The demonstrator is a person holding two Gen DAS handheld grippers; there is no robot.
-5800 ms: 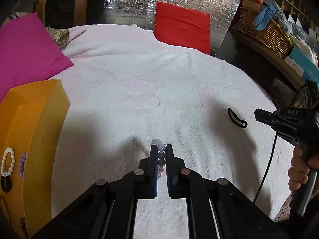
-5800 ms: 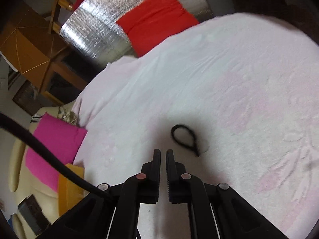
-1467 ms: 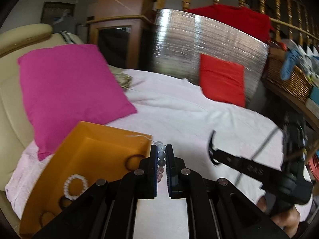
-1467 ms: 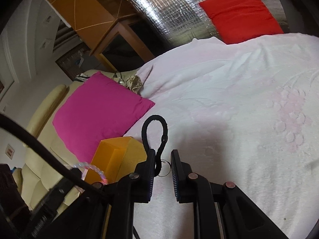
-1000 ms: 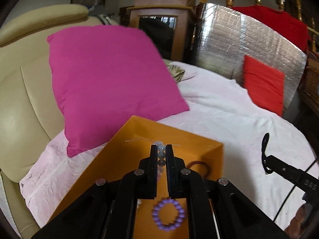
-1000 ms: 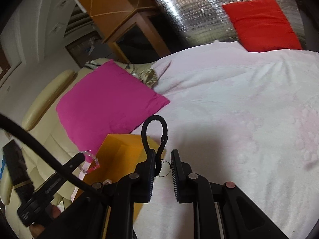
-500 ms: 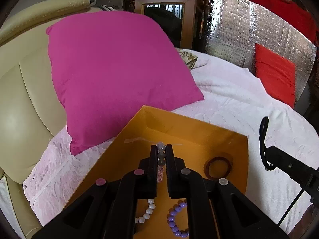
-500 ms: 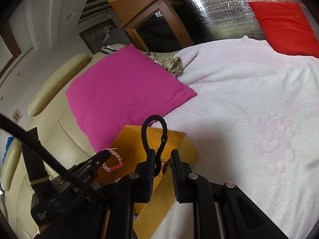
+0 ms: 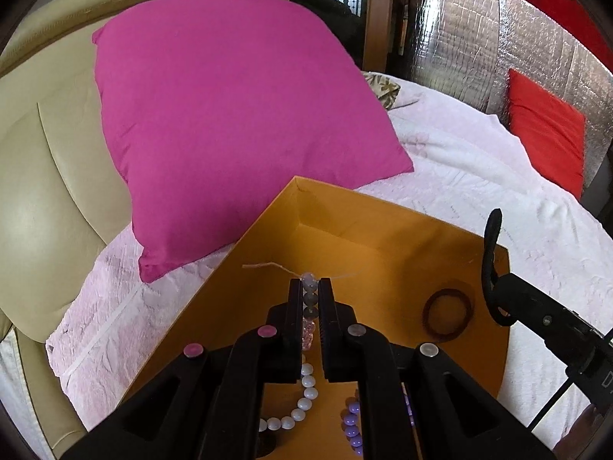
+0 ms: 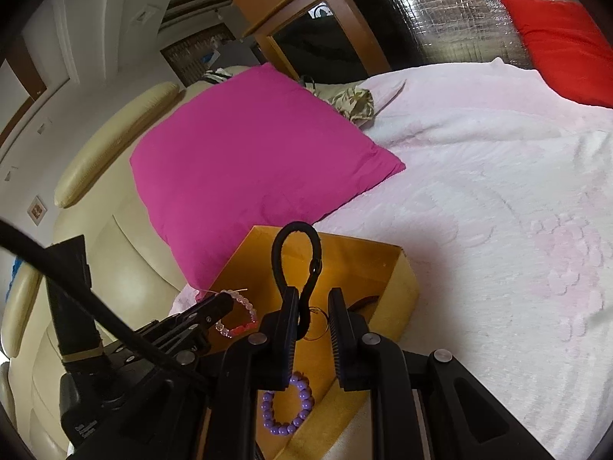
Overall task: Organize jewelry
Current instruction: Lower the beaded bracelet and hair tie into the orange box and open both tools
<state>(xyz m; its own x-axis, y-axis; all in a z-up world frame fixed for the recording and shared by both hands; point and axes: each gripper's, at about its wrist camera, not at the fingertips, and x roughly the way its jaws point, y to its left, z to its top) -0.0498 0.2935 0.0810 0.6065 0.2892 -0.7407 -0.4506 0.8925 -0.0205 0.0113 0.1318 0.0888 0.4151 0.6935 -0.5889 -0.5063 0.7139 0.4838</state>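
Note:
My left gripper [image 9: 310,284] is shut on a clear and pink bead bracelet [image 9: 309,299] and holds it over the open orange box [image 9: 367,226]. The bracelet also shows in the right wrist view [image 10: 240,316]. In the box lie a white bead bracelet [image 9: 304,395], a purple bead bracelet [image 10: 285,402] and a brown ring band [image 9: 446,314]. My right gripper [image 10: 312,299] holds a black looped band [image 10: 297,264] above the box's right part; its jaws stand slightly apart around the band. It also appears at the right of the left wrist view [image 9: 492,291].
The box sits on a pale pink bedspread [image 10: 498,199]. A magenta pillow [image 9: 230,115] leans on a cream headboard [image 9: 46,176] just behind the box. A red cushion [image 9: 544,130] and a silver foil panel [image 9: 459,30] stand at the far side.
Both grippers have carried their pieces from the middle of the bed to the orange box. Over the last half second both crept a little further over it.

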